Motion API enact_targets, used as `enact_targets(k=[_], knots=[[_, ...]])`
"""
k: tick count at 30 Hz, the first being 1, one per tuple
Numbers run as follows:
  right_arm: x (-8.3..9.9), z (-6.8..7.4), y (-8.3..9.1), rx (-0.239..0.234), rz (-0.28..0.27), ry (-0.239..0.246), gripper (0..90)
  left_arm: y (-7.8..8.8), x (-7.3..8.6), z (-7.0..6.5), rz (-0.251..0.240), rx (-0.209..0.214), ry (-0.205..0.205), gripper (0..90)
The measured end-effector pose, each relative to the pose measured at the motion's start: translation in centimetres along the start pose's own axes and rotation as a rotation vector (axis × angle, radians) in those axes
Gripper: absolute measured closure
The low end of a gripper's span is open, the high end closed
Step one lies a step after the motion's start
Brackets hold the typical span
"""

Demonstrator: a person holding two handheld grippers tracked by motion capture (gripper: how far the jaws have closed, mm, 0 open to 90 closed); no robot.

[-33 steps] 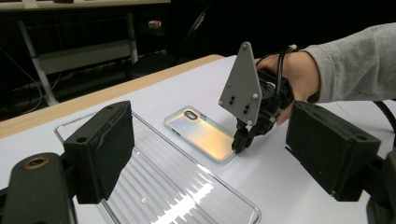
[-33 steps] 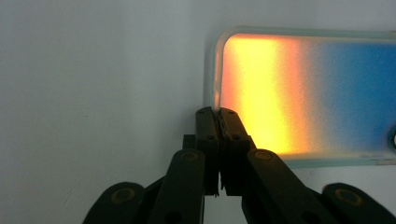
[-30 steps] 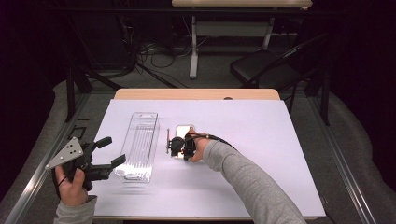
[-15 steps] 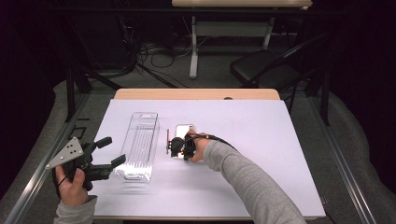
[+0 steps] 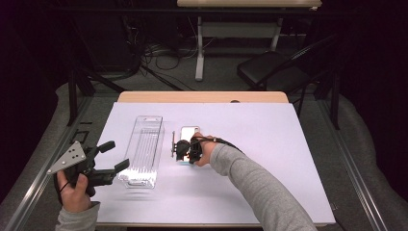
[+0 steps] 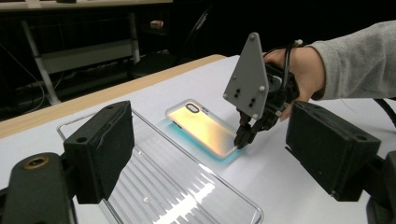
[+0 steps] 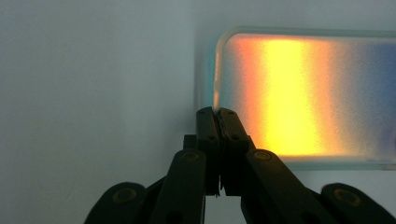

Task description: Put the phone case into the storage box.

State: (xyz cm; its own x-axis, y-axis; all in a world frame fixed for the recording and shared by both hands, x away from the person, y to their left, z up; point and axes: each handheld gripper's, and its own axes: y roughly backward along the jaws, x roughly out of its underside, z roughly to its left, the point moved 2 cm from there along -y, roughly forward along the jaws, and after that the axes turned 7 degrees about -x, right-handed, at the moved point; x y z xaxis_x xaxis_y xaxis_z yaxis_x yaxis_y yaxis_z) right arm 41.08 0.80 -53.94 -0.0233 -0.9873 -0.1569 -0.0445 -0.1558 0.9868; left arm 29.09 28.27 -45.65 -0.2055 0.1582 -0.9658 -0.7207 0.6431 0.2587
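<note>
**Phone case not yet in the tray**

The clear tray lay empty on the table. Just beside it lay the phone case, flat. The right gripper, jaws pressed together, pinched its corner edge, it seemed. The left gripper hovered, jaws spread. No readable writing showed.

The worktop has a pale lilac-white covering, with a strip of bare wood showing along its far edge. On its left part lies a clear plastic tray, long and ribbed along the bottom, set lengthways from near to far (its near end comes close to the front-left corner). Beyond the far edge, on the grey floor, a dark folding chair stands to the right and a tangle of black cables lies to the left, with the pale legs of another table between them.
</note>
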Motion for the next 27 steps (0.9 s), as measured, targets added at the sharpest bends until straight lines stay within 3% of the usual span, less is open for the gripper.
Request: enact_targets(k=[9,19,27], knots=[[0.5,0.1,1.2,0.042,-0.013,0.012,88.9,-0.3,0.1,0.0,0.015,0.003,0.008,15.6],[1.0,1.0,2.5,0.098,-0.040,0.068,88.9,-0.5,0.1,0.0,0.038,-0.019,0.018,15.7],[2.5,1.4,3.2,0.137,-0.057,0.051,88.9,-0.7,0.1,0.0,0.049,-0.042,0.024,15.8]])
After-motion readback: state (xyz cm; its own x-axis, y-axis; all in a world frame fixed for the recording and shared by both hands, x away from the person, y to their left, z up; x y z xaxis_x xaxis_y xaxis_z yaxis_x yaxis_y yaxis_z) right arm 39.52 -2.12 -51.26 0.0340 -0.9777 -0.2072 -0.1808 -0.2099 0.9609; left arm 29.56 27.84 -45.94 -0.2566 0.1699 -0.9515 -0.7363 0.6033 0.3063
